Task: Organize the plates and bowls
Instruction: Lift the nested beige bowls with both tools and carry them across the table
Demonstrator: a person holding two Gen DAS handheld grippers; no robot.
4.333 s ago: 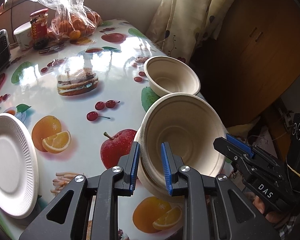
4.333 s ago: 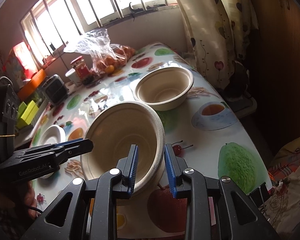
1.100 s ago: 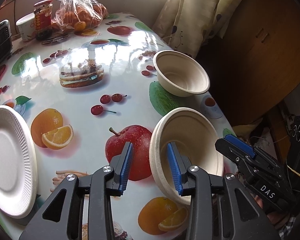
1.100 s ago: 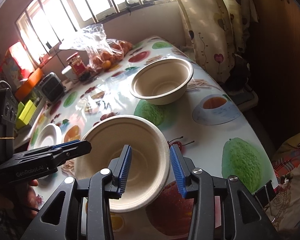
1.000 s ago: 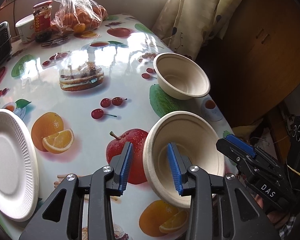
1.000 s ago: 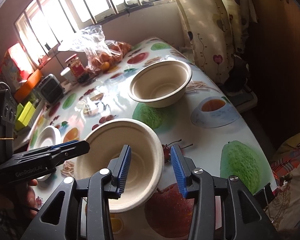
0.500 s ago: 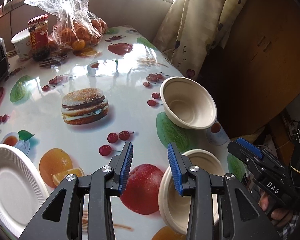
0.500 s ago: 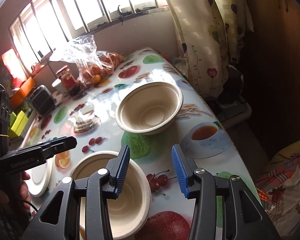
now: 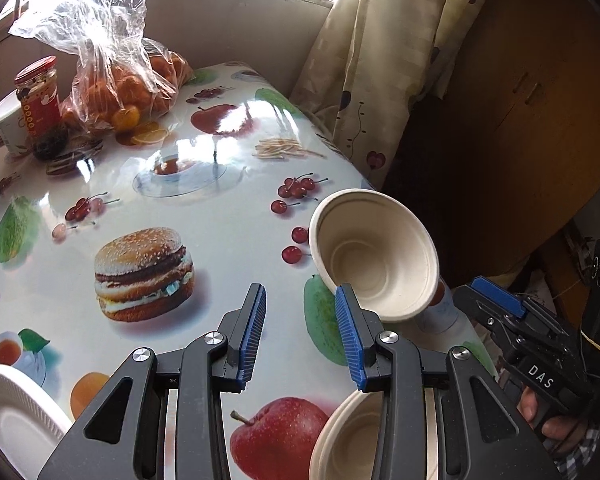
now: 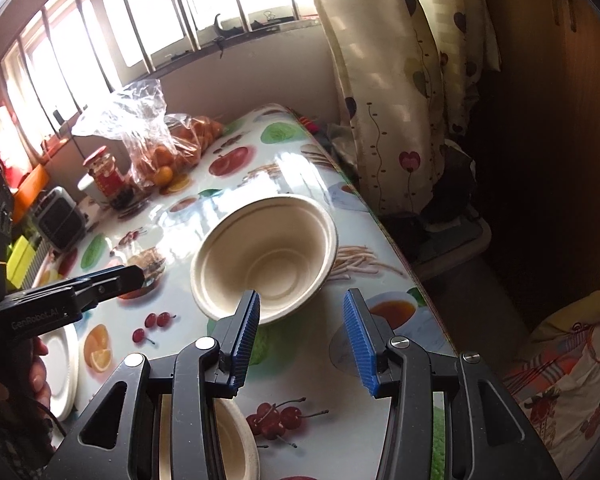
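A beige paper bowl [image 9: 376,256] [image 10: 266,252] stands upright near the right edge of the fruit-print table [image 9: 220,216]. My left gripper [image 9: 300,336] is open just short of the bowl, with only tablecloth between its blue pads. My right gripper [image 10: 303,338] is open too, its left pad over the bowl's near rim without touching it. Nested beige bowls [image 9: 348,436] [image 10: 236,440] rest on the table below both grippers, partly hidden by the fingers. A white ribbed paper plate [image 9: 12,412] [image 10: 60,364] lies at the near left. Each view shows the other gripper [image 9: 496,300] [image 10: 116,280] alongside.
At the table's far end are a plastic bag of oranges [image 9: 116,84], a red-lidded jar [image 9: 38,96] and a white cup [image 9: 4,124]. A small grey appliance [image 10: 60,216] sits at the far left. A curtain [image 9: 372,60] and a dark wooden cabinet stand past the right edge.
Both grippers have let go of the nested bowls' rim and moved forward, so those bowls have slid to the bottom of both views. The far bowl now looks closer.
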